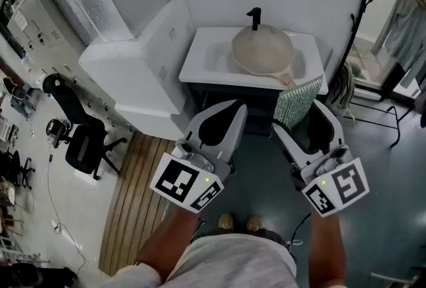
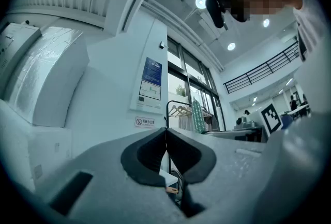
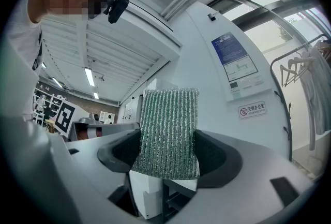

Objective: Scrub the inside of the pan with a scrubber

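Squarely in right gripper (image 1: 297,116), scrubber (image 3: 168,127), pan (image 1: 261,48) ahead in sink (image 1: 200,62)

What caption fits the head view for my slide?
Right gripper holds a green scrubber; the pan sits in the sink.

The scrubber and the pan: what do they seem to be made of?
The scrubber: green ribbed mesh with glinting threads, likely synthetic fibre. The pan: pale beige and matte inside, possibly a ceramic-style coating; its tan handle looks wooden.
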`<state>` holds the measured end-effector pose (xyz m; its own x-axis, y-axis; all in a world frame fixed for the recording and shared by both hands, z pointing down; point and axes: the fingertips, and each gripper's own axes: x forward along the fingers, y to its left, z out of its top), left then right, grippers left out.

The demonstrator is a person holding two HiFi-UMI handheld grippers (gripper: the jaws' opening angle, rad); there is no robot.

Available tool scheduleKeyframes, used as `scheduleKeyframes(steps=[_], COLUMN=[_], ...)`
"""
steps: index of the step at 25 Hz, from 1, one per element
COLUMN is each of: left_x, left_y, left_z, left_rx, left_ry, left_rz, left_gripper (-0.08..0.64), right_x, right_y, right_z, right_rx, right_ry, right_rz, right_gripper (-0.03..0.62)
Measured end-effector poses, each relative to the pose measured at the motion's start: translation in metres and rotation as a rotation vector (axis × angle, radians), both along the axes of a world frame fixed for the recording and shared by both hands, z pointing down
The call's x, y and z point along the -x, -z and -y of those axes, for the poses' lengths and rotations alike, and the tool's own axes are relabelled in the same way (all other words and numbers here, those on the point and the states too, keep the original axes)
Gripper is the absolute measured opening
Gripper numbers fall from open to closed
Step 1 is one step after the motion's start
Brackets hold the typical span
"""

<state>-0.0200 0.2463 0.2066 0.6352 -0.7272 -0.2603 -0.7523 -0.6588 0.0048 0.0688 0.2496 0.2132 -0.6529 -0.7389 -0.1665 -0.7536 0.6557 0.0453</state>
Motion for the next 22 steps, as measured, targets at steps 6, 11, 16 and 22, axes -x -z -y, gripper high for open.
scheduleKeyframes(steps=[6, 11, 16, 22], left_x=[-0.001, 0.001, 0.005, 0.016], left_y=[-0.002, -0.002, -0.002, 0.0], left_z=[0.001, 0.002, 0.004, 0.008], left_rx=[0.0, 0.0, -0.002, -0.008], left_ry=[0.0, 0.0, 0.002, 0.0], left_rz=[-0.001, -0.001, -0.004, -0.006], left_gripper=[0.015, 0.015, 0.015, 0.015], right_x=[-0.001, -0.001, 0.001, 0.01], right_y=[-0.001, 0.0, -0.001, -0.002], right_z=[0.001, 0.002, 0.004, 0.009], right_rx=[0.001, 0.004, 0.01, 0.013], right_ry=[0.0, 0.004, 0.001, -0.001], right_rz=[0.003, 0.022, 0.021, 0.017], right_gripper=[0.337, 0.339, 0.339, 0.339])
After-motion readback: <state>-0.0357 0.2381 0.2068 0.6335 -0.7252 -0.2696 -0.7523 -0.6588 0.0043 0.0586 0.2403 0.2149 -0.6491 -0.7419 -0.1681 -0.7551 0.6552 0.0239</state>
